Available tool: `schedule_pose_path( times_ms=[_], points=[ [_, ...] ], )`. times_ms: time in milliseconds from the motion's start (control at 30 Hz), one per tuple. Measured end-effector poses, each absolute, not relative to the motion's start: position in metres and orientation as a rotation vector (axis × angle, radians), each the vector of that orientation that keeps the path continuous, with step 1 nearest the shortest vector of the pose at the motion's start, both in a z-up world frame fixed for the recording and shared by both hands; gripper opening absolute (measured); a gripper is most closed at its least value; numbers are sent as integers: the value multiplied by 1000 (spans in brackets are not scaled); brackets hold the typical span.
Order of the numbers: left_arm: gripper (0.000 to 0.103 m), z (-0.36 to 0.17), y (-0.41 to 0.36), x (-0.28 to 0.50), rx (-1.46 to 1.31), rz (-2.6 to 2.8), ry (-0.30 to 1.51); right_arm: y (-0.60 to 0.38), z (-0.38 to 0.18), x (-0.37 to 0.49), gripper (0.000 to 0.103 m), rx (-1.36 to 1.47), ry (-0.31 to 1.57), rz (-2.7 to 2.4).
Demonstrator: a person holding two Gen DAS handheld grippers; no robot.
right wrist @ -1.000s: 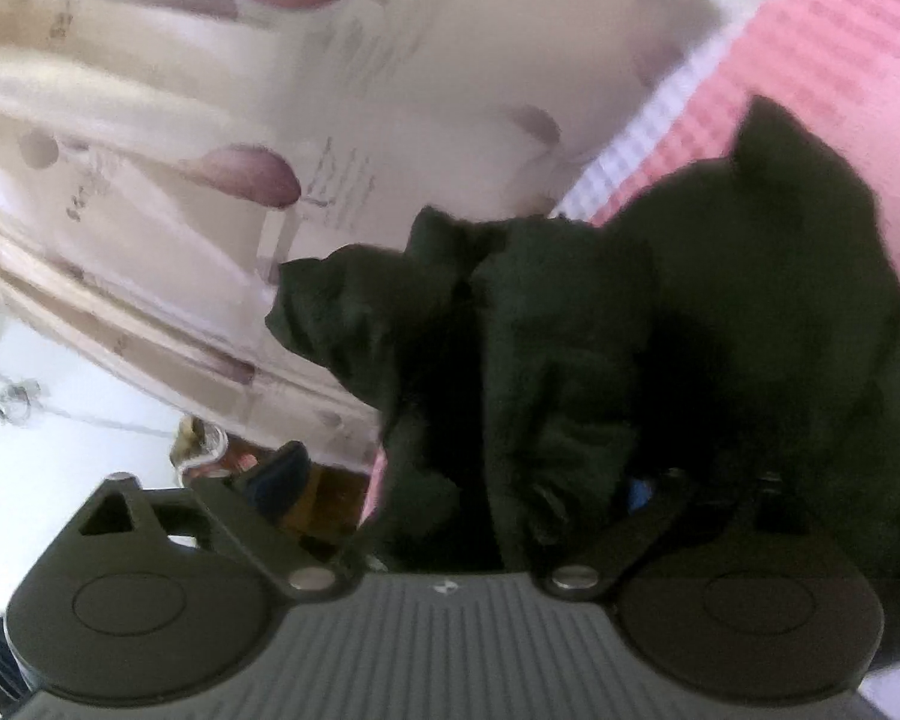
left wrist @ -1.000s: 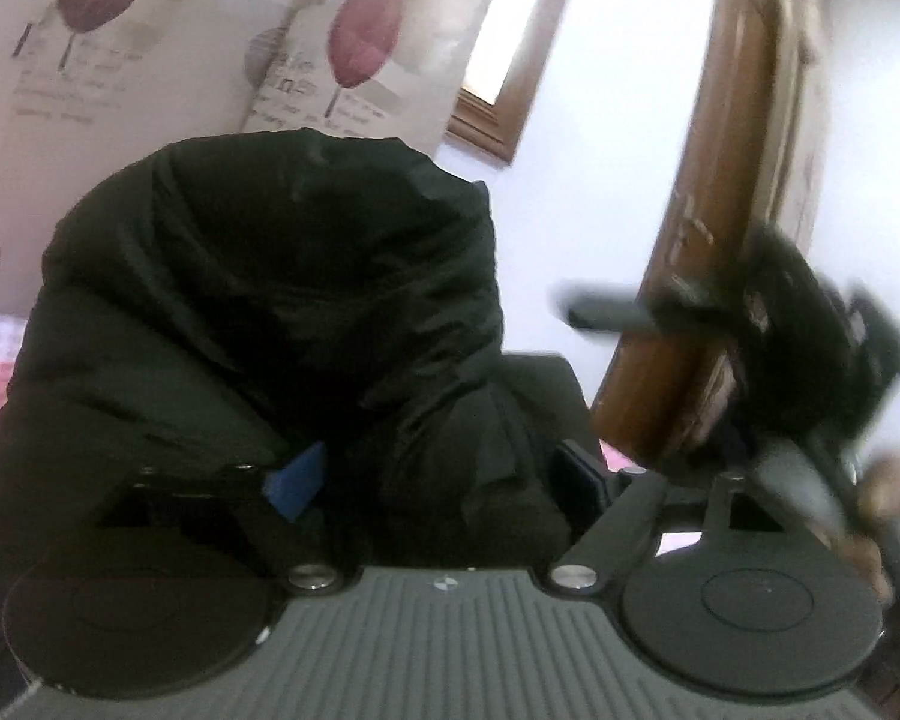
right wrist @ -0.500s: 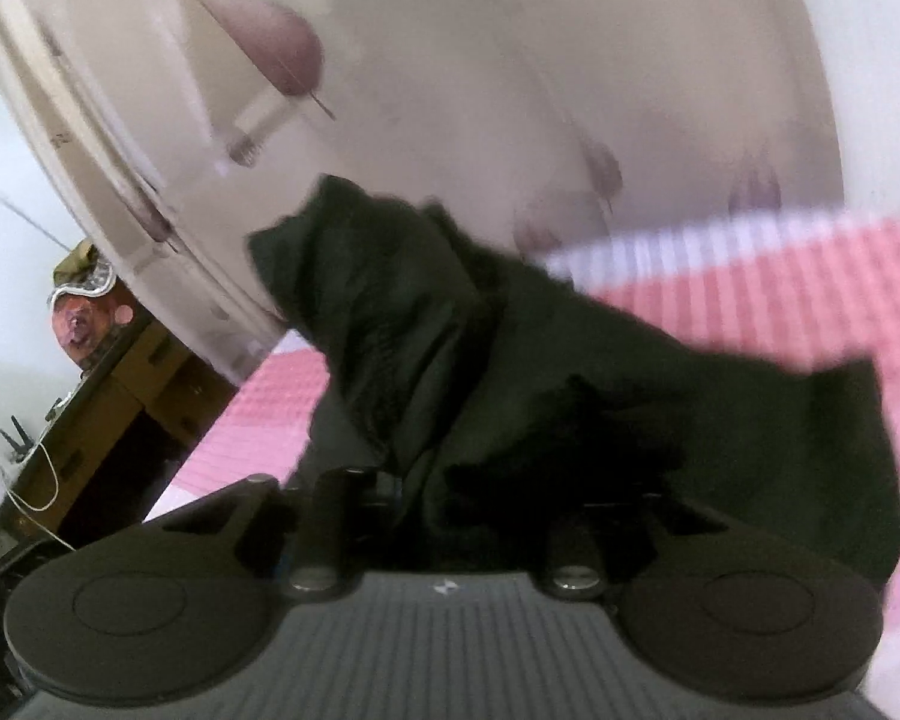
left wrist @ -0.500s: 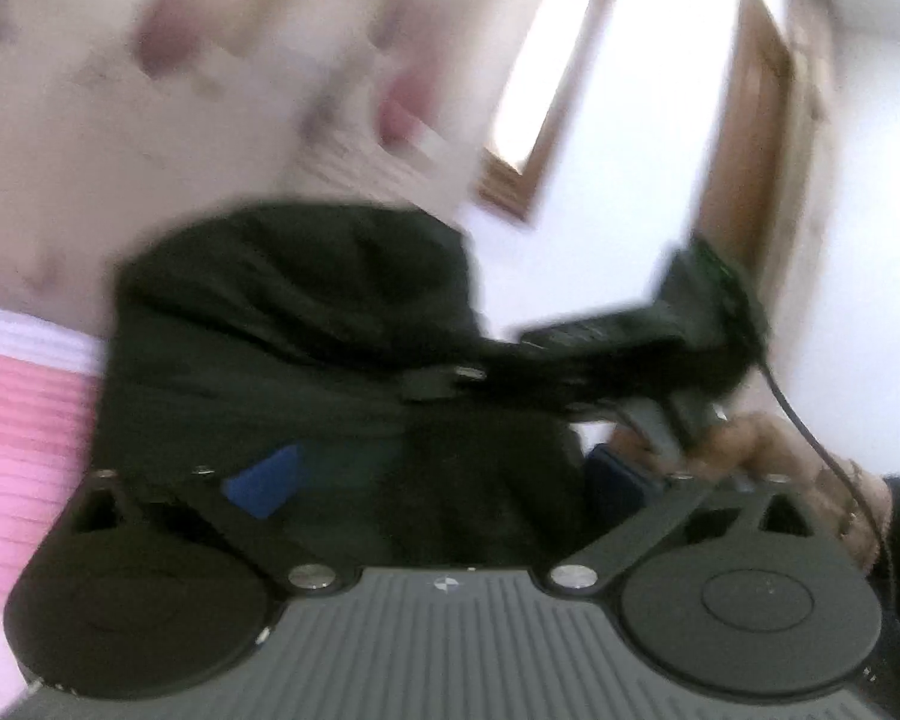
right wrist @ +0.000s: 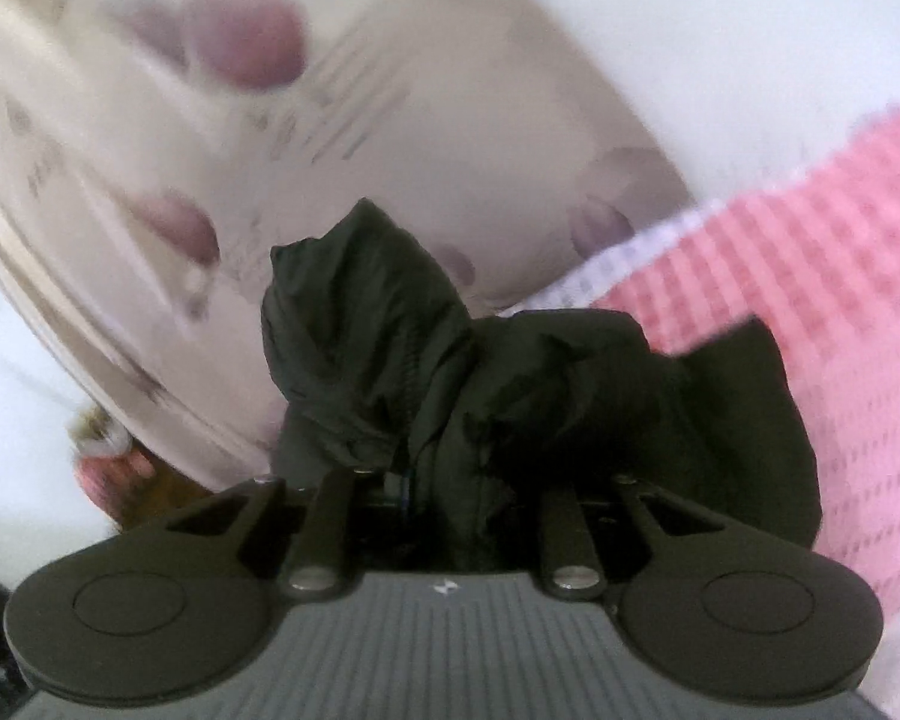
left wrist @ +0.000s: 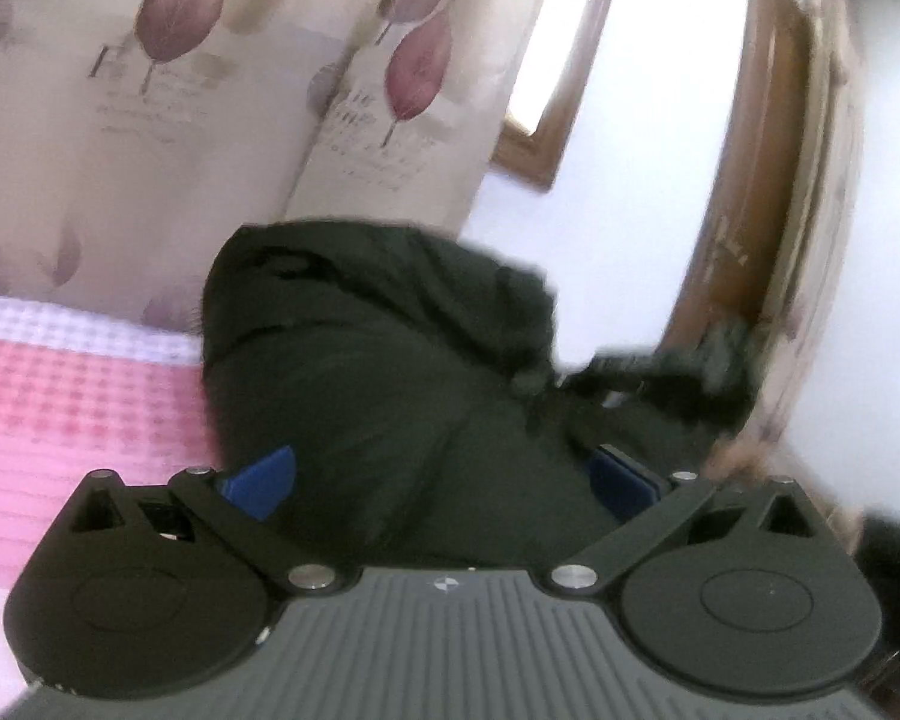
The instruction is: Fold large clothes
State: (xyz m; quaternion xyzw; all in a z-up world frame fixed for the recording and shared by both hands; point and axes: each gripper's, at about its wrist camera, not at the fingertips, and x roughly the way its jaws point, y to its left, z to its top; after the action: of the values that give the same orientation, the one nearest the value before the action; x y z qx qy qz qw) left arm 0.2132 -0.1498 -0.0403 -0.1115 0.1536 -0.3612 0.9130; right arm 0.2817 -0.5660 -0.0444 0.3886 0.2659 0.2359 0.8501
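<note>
Left wrist view: the left gripper stands with its jaws spread to their widest, the blue pads well apart. Bulky folds of the black jacket fill the gap between them, but neither pad presses on the cloth. Right wrist view: the right gripper has its jaws drawn close together and clamped on a bunched fold of the same black jacket; the fingertips themselves are hidden in the dark fabric. Beyond the grippers, the jacket lies heaped on a pink checked bedspread with a white woven border. In the left wrist view, the right gripper appears blurred at the jacket's right edge, pinching the cloth there. Behind the bed hangs a cream curtain printed with purple leaves. Farthest back stand a wooden window frame and a wooden door in a white wall.
</note>
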Motion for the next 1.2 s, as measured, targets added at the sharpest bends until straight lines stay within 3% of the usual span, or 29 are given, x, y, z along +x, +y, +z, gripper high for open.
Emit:
schedule_pose_path(
  times_ms=[267, 367, 500, 800, 967, 1200],
  points=[
    [102, -49, -205, 235, -69, -766, 349, -593, -91, 263, 27, 896, 527, 487],
    [102, -63, -210, 238, -45, -762, 378, -594, -100, 258, 40, 903, 550, 467],
    [102, -69, -212, 237, -6, -760, 381, -594, -79, 242, 46, 832, 524, 398],
    [103, -71, -209, 241, -13, -737, 378, -520, 35, 145, 43, 284, 315, 415],
    [103, -74, -210, 242, 31, -726, 357, -458, 16, 139, 25, -126, 446, 330],
    [101, -72, -202, 241, 40, -732, 344, -518, -50, 140, 24, 221, 568, 222]
  ],
)
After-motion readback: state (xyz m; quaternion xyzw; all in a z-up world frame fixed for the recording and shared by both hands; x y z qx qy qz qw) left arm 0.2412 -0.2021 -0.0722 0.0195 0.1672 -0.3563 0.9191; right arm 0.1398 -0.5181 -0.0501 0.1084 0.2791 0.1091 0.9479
